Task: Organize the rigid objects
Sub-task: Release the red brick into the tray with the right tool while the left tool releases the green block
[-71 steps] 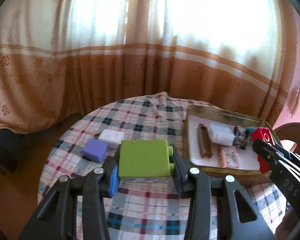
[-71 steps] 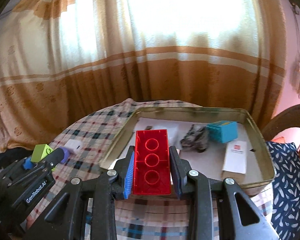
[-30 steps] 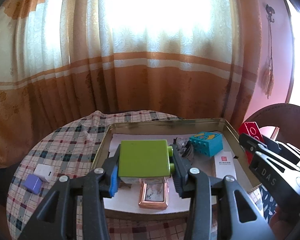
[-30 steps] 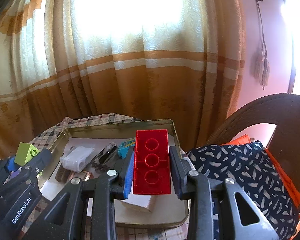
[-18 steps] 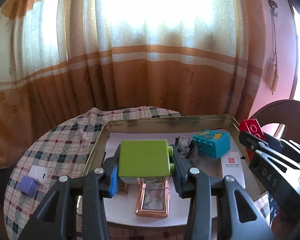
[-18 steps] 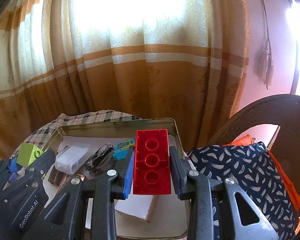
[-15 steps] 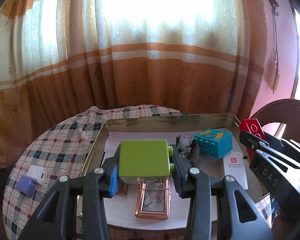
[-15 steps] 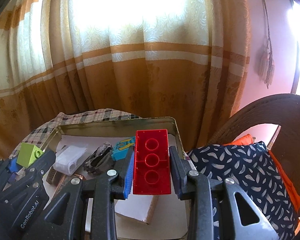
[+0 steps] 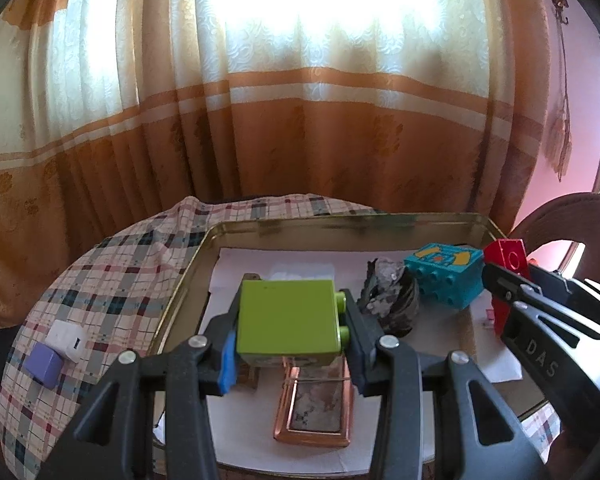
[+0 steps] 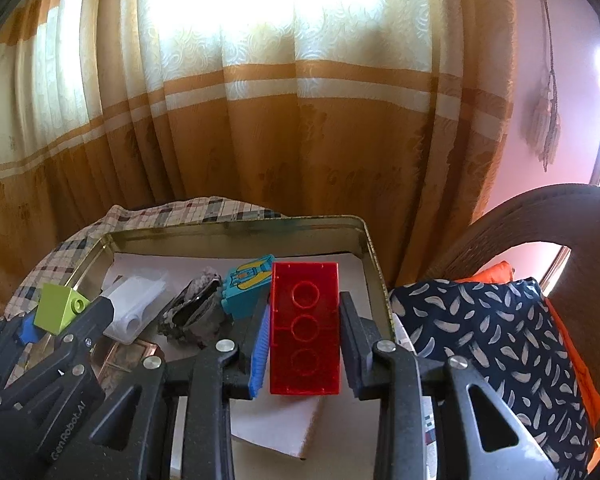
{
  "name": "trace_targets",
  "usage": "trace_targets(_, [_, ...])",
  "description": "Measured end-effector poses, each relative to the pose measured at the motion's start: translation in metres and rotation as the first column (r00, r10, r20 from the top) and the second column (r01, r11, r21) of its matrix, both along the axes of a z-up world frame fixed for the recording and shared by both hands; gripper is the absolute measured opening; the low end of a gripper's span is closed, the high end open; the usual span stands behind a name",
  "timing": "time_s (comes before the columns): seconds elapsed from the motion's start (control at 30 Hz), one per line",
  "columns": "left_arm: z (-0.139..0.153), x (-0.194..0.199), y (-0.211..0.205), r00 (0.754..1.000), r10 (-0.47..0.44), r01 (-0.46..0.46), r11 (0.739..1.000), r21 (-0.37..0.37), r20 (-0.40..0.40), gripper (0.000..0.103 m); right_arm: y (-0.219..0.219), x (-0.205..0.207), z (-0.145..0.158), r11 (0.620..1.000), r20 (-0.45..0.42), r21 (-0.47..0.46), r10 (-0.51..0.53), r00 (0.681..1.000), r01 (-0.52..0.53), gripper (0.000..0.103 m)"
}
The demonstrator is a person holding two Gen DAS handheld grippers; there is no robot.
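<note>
Green block [image 9: 287, 322] is sitting clamped in the left tongs [image 9: 288, 344] above the tin tray [image 9: 340, 222]; right tongs [image 10: 304, 344] are gripping a red brick [image 10: 305, 332] over the tray's right side.

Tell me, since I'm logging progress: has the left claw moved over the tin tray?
Yes. The left claw, shut on the green block, moved right from above the checked tablecloth to over the tin tray.

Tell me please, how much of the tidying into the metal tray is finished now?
Done: a teal toy brick and a copper frame lie in the gold metal tray. In hand: left gripper holds a green block, right gripper a red brick, both above the tray. Left: a purple cube and white cube on the tablecloth.
</note>
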State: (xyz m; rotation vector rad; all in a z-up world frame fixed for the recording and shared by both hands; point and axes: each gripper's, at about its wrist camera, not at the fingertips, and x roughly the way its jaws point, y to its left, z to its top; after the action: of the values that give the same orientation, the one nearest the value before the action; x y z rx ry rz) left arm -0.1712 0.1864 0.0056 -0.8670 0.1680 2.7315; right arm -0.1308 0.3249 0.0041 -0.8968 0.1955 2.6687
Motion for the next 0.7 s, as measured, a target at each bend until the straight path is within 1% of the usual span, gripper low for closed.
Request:
trace_targets(0.1, [-0.003, -0.004, 0.0, 1.0, 0.013, -0.013, 1.0, -0.01, 0.004, 0.042, -0.001, -0.003, -0.001, 1.0, 0.002, 0.002, 0.005, 1.0, -0.005, 0.034])
trace_targets(0.2, [-0.008, -0.007, 0.002, 1.0, 0.029, -0.029, 0.999, -0.037, 0.005, 0.043, -0.003, -0.007, 0.0, 0.999, -0.006, -0.016, 0.041, 0.999, -0.041, 0.035])
trace_targets(0.23, [-0.009, -0.006, 0.001, 0.999, 0.036, -0.036, 0.999, -0.037, -0.002, 0.046, -0.004, -0.008, 0.001, 0.999, -0.007, -0.016, 0.049, 0.999, -0.049, 0.043])
trace_targets(0.27, [-0.008, -0.004, -0.002, 0.999, 0.049, -0.049, 0.998, -0.029, -0.006, 0.061, -0.006, -0.008, 0.002, 0.998, -0.005, -0.01, 0.055, 0.998, -0.055, 0.049])
trace_targets(0.3, [-0.007, -0.002, -0.005, 0.998, 0.057, -0.057, 0.998, -0.015, -0.012, 0.072, -0.008, -0.007, 0.003, 0.998, -0.007, 0.0, 0.057, 0.998, -0.057, 0.064])
trace_targets(0.33, [-0.005, 0.002, -0.01, 0.997, 0.07, -0.07, 0.998, 0.005, -0.026, 0.092, -0.011, -0.005, 0.006, 0.998, -0.016, 0.017, 0.055, 0.998, -0.055, 0.074])
trace_targets(0.37, [-0.002, 0.006, -0.014, 0.995, 0.083, -0.083, 0.996, 0.019, -0.047, 0.103, -0.015, -0.001, 0.011, 0.998, -0.039, 0.046, 0.047, 0.998, -0.045, 0.075])
trace_targets(0.43, [0.005, 0.017, -0.02, 0.991, 0.087, -0.084, 0.996, 0.034, -0.103, 0.102, -0.02, 0.004, 0.017, 0.997, -0.061, 0.066, 0.047, 0.997, -0.042, 0.075])
trace_targets(0.53, [0.01, 0.027, -0.025, 0.985, 0.093, -0.095, 0.995, -0.007, -0.148, 0.103, -0.026, 0.009, 0.026, 0.998, -0.074, 0.044, 0.057, 0.996, -0.054, 0.077])
trace_targets(0.6, [0.01, 0.029, -0.031, 0.984, 0.105, -0.108, 0.994, -0.017, -0.147, 0.103, -0.029, 0.011, 0.031, 0.998, -0.083, 0.026, 0.063, 0.995, -0.061, 0.077])
trace_targets(0.7, [0.008, 0.028, -0.048, 0.985, 0.132, -0.133, 0.991, 0.001, -0.109, 0.103, -0.04, 0.016, 0.035, 0.997, -0.093, 0.013, 0.081, 0.992, -0.08, 0.078])
